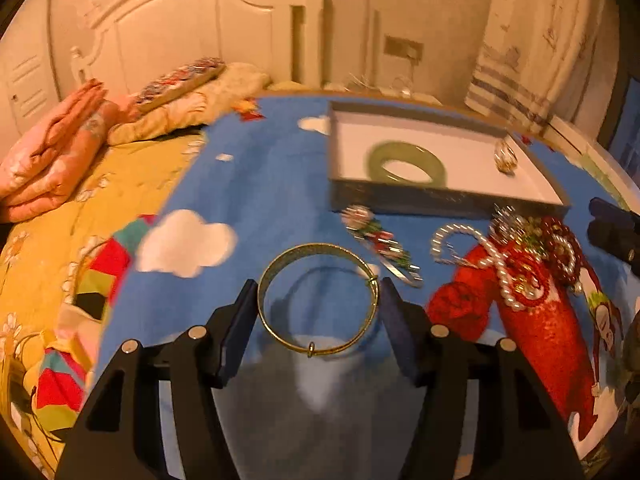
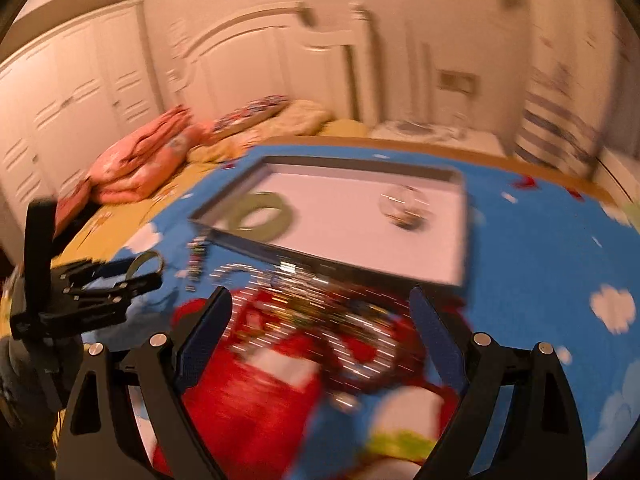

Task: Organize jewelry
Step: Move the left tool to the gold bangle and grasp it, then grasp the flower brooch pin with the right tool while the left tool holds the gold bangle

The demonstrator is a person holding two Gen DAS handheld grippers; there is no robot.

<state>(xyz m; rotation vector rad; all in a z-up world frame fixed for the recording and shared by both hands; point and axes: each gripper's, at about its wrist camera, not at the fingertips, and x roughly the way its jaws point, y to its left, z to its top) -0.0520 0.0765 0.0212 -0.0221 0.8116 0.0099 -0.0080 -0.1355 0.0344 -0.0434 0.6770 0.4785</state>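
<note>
A thin gold bangle [image 1: 280, 332] lies level between the pads of my left gripper [image 1: 318, 286], both pads touching its rim just above the blue cartoon bedspread [image 1: 260, 200]. The right wrist view shows that gripper [image 2: 132, 276] at the left with the bangle [image 2: 149, 258]. My right gripper [image 2: 320, 292] is open over a blurred heap of pearl and red bead strands [image 2: 320, 320], holding nothing. A shallow white-floored box [image 1: 400, 196] holds a green jade bangle [image 1: 376, 156] and a small shiny ring-like piece [image 1: 505, 156].
A beaded hairpin [image 1: 380, 240] and a pearl necklace [image 1: 496, 264] lie in front of the box. Folded pink quilts [image 1: 56, 152] and pillows sit at the far left by the white headboard [image 1: 180, 32]. Wardrobes [image 2: 60, 100] line the left wall.
</note>
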